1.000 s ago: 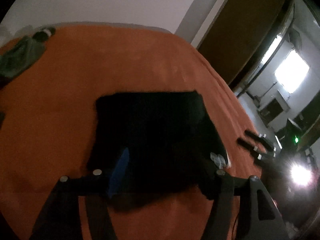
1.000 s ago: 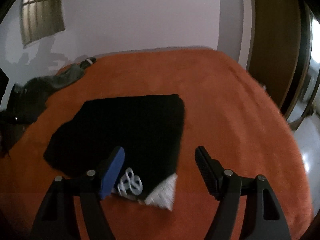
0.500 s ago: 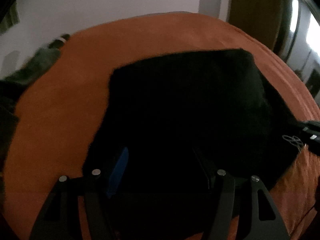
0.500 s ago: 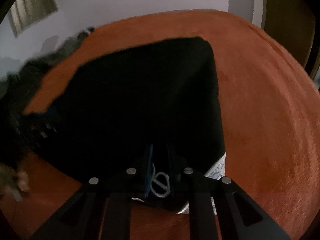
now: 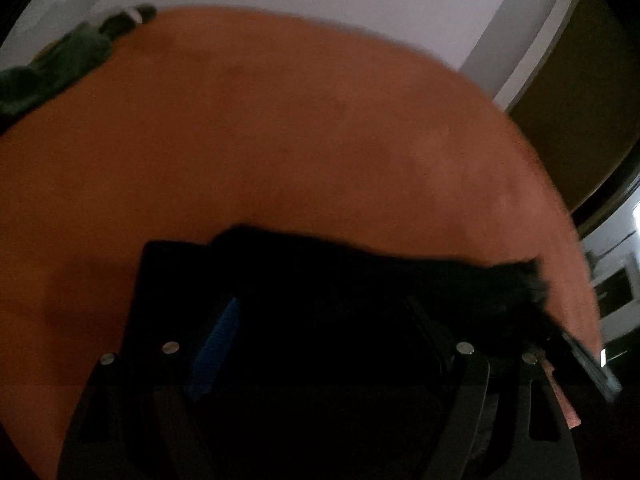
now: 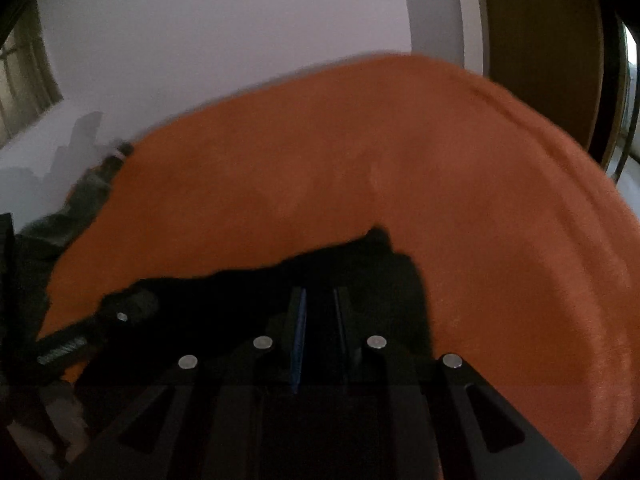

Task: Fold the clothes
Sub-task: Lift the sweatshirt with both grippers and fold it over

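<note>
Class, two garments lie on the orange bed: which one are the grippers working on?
The black garment, right at the grippers; the right gripper is shut on it. The dark green one lies untouched at the far left edge.

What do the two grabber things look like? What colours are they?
Both are black, with two long flat fingers each. The left gripper has one bright blue pad on one finger and round silver screws on its angled black frame. The right gripper looks the same: black frame with triangle cut-outs, silver screws and a thin blue pad. No cables or sleeves show.

Dim, motion-blurred fisheye views; dark corners vignetted.
</note>
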Motion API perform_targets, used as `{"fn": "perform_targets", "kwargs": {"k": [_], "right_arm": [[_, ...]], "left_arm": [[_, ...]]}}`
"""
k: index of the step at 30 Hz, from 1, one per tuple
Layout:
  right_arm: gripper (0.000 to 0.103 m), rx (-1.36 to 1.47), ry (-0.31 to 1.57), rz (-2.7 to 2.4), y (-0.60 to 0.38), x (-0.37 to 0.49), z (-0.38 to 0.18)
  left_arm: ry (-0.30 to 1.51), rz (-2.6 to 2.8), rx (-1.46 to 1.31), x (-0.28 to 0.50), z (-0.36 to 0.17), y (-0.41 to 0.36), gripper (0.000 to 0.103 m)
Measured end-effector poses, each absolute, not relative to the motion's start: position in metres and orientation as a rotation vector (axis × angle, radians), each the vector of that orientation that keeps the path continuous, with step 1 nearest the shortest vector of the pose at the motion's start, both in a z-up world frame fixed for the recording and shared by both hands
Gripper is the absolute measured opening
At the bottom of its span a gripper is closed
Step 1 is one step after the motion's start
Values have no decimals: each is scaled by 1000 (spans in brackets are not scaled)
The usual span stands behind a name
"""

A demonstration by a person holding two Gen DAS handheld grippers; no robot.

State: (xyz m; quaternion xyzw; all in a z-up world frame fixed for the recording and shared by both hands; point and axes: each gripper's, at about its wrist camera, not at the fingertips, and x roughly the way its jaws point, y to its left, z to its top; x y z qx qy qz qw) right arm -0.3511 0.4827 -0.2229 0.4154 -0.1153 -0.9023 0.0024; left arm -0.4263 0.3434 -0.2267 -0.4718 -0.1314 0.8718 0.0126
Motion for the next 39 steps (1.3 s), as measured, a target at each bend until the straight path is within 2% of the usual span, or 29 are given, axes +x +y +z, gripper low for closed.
{"fn": "perform_targets", "kwargs": {"k": [4, 8, 11, 12, 14, 15, 19, 24, 29, 33, 36, 39], "right_arm": [[13, 1281, -302, -2828, 480, -351, -244], [13, 1256, -314, -2813, 492, -341, -248], [14, 1244, -375, -2811, 509, -334, -228], [20, 1216, -386, -2838, 513, -330, -224], [39, 1220, -384, -2867, 517, -329, -231], [43, 1253, -398, -2854, 519, -332, -239], [44, 1281, -464, -2791, 528, -338, -247], [44, 1215, -550, -2746, 545, -300, -208], [53, 1257, -619, -2650, 570, -245, -202], [53, 1285, -554, -2590, 586, -227, -217], [53, 1275, -625, -2525, 594, -235, -229], [53, 1229, -611, -2555, 599, -247, -234]], "left_arm": [[-189, 2783, -1336, -410, -230, 347, 83], [-173, 2764, -1395, -423, -226, 354, 84], [-118, 2777, -1437, -433, -205, 354, 84], [-105, 2783, -1427, -432, -207, 353, 86], [-82, 2791, -1411, -430, -209, 352, 90], [-87, 2783, -1424, -431, -207, 352, 90], [-103, 2738, -1472, -429, -191, 349, 90], [-141, 2713, -1328, -395, -132, 319, 90], [-70, 2681, -1331, -353, -115, 272, 90], [-183, 2593, -1446, -343, -145, 232, 90], [-376, 2492, -1589, -348, -184, 204, 90], [-513, 2482, -1666, -351, -204, 183, 90]]}}
